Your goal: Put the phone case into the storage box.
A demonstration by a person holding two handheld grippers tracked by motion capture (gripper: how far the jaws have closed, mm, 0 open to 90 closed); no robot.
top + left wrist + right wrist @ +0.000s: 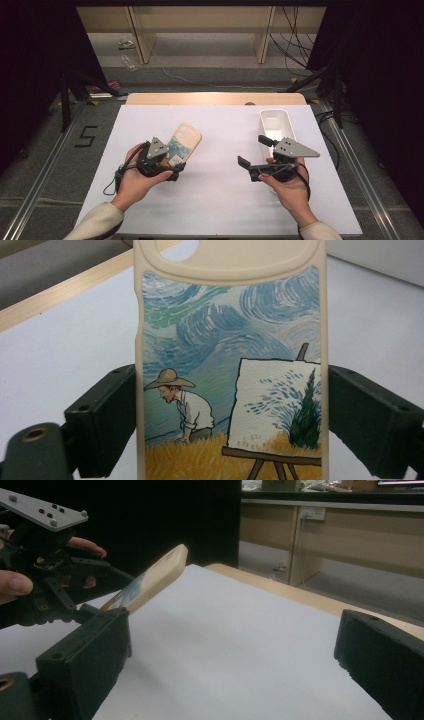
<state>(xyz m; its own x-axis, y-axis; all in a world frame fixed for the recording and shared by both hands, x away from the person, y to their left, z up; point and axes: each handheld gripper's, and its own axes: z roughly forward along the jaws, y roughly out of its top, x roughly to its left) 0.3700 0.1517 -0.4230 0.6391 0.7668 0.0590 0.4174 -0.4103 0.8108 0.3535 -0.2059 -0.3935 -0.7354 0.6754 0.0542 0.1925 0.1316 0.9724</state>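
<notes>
The left gripper (172, 167) has its 2 jaws clamped on the long edges of a phone case (230, 365) (cream rim, painted scene of a man in a straw hat beside an easel). The case juts up and forward from the jaws, tilted clear above the white table (215, 200). The right gripper (251, 150) stands well apart, its jaws spread wide with nothing between them. Just past it sits a white bin (276, 125) near the table's far right edge.

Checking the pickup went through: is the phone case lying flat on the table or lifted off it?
Lifted. The left tongs clamp the phone case by its side edges, and the right gripper view shows it tilted upward above the white table.
</notes>
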